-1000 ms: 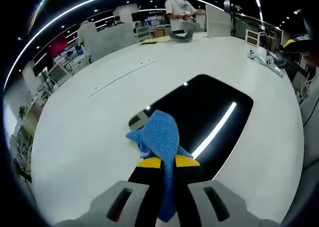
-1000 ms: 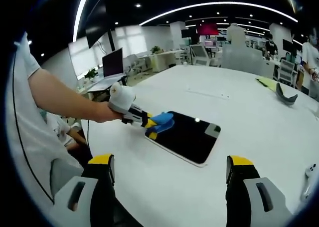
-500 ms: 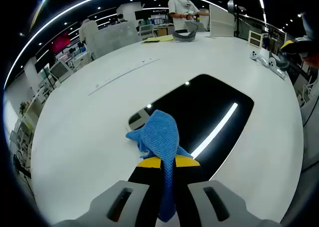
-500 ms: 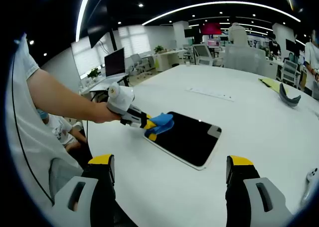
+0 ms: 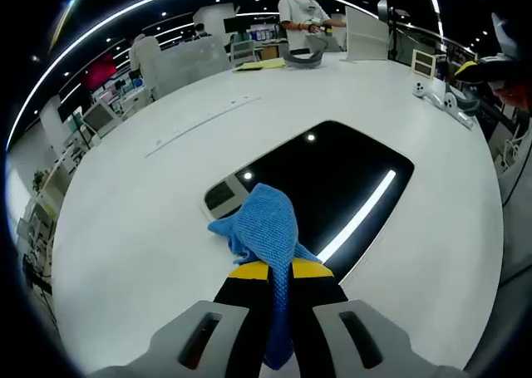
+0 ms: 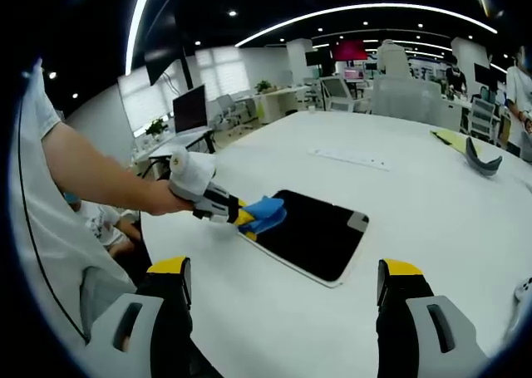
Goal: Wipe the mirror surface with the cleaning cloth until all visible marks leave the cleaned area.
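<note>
Clearly, left claw point(image 5: 276, 272) pinches the blue cloth point(image 5: 264, 226) at the mirror point(image 5: 332, 179) edge; right claw point(image 6: 283, 287) spread apart.

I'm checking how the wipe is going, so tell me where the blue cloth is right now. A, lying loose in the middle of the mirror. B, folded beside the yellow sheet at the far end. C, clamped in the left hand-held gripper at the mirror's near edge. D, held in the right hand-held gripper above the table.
C: the blue cloth sits pinched in the left hand-held gripper at the mirror's near edge; the right hand-held gripper is open and holds nothing.
</note>
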### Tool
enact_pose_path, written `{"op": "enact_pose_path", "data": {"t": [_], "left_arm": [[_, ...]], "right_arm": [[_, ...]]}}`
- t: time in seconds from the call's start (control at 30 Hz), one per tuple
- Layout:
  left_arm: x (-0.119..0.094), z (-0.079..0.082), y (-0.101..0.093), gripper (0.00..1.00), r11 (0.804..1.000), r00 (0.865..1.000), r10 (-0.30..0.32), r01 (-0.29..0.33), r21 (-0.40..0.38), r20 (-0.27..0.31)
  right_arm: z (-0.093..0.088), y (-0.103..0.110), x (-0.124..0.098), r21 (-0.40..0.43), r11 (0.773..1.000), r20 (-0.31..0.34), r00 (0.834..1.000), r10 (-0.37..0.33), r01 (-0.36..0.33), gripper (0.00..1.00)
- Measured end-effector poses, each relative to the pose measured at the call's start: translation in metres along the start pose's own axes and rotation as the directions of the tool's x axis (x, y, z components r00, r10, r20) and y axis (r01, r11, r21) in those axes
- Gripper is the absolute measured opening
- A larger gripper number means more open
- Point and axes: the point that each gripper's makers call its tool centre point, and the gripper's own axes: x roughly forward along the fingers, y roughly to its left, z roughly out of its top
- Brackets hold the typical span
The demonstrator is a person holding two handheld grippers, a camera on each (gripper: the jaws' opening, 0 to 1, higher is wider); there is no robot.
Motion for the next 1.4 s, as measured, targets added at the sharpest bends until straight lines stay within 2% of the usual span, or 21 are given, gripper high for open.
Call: {"op": "enact_pose_path", "data": {"t": [0.23, 0.33, 0.63, 0.83, 1.03, 1.13, 1.3, 1.4], "left_arm": [[0.0, 0.001, -0.004, 0.04, 1.0, 1.0, -0.012, 0.012, 0.016, -0.006], [0.001, 0.002, -0.008, 0.04, 0.998, 1.0, -0.023, 0.023, 0.053, -0.014], [0.005, 0.007, -0.019, 0.04, 0.996, 0.999, -0.053, 0.054, 0.075, -0.008], [0.008, 0.009, -0.024, 0.04, 0.995, 0.998, -0.064, 0.064, 0.08, -0.004], [0.013, 0.016, -0.035, 0.04, 0.989, 0.996, -0.091, 0.092, 0.115, -0.017], [0.015, 0.019, -0.041, 0.04, 0.988, 0.994, -0.107, 0.108, 0.113, -0.011], [0.02, 0.027, -0.055, 0.04, 0.974, 0.992, -0.123, 0.124, 0.19, -0.017], [0.025, 0.032, -0.061, 0.04, 0.969, 0.99, -0.137, 0.138, 0.206, -0.019]], "right_arm": [[-0.002, -0.009, -0.001, 0.013, 1.0, 0.002, 1.0, -0.014, 0.014, 0.95], [-0.004, -0.009, 0.0, 0.011, 1.0, -0.002, 1.0, -0.007, 0.007, 0.95], [-0.001, -0.006, 0.01, 0.015, 1.0, 0.002, 1.0, 0.017, -0.017, 0.94], [-0.006, -0.006, 0.014, 0.02, 0.999, -0.002, 1.0, 0.027, -0.027, 0.94], [-0.02, -0.011, 0.012, -0.023, 1.0, -0.048, 0.999, 0.012, -0.013, 0.95], [-0.022, -0.016, 0.01, -0.035, 0.999, -0.058, 0.998, 0.01, -0.012, 0.97], [-0.02, -0.022, 0.007, -0.062, 0.998, -0.06, 0.998, 0.001, -0.005, 1.0], [-0.019, -0.027, 0.007, -0.069, 0.998, -0.057, 0.998, -0.008, 0.004, 1.0]]}}
